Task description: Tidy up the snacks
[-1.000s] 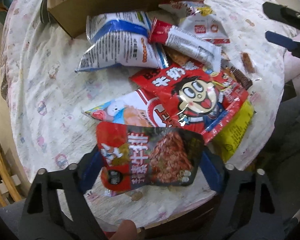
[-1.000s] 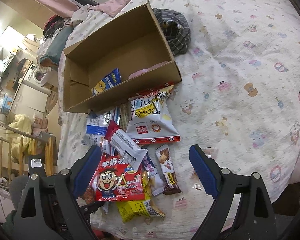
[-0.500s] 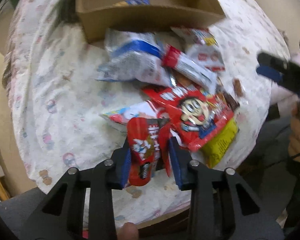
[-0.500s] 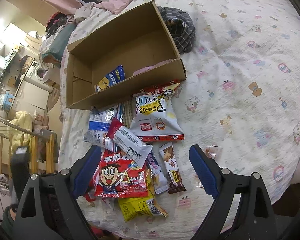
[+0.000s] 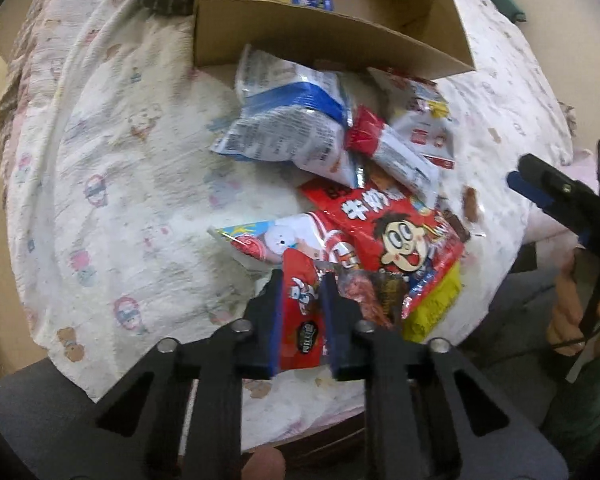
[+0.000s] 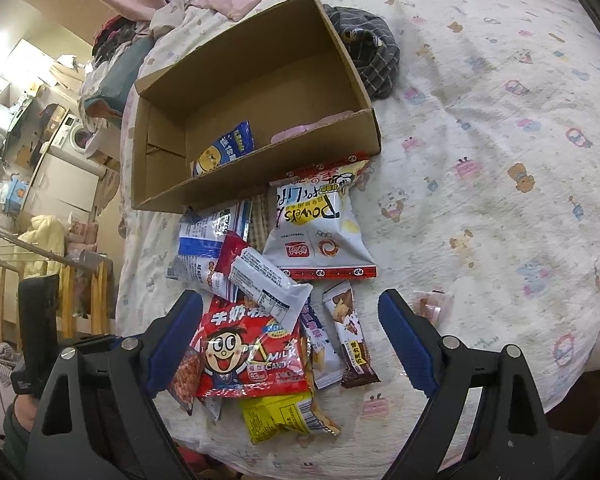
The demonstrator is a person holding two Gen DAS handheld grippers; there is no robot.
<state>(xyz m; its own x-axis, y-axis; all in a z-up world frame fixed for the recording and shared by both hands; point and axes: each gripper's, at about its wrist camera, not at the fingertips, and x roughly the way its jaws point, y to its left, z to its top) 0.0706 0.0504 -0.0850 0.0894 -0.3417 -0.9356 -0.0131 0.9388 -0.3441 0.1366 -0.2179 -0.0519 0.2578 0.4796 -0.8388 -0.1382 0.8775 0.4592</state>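
A pile of snack packets lies on the patterned bed cover in front of an open cardboard box (image 5: 332,36) (image 6: 256,120). My left gripper (image 5: 300,292) is shut on a red meat-snack packet (image 5: 302,320), crumpled between the blue pads at the near edge of the pile. A red milk candy bag (image 5: 396,232) (image 6: 248,356) lies just beyond it. My right gripper (image 6: 290,344) is open and empty, hovering above the candy bag, a brown bar (image 6: 350,336) and a yellow packet (image 6: 288,412). A blue packet (image 6: 226,152) lies inside the box.
A white chips bag (image 6: 320,224) and a blue-white bag (image 5: 292,128) lie near the box front. A dark checked cloth (image 6: 368,48) lies behind the box. A small clear wrapped sweet (image 6: 430,306) lies to the right. The bed edge runs close below the pile.
My left gripper has closed on the red meat-snack packet, squeezing it narrow, and the left view has pulled back and shifted toward the box. The right gripper stays open, almost still.
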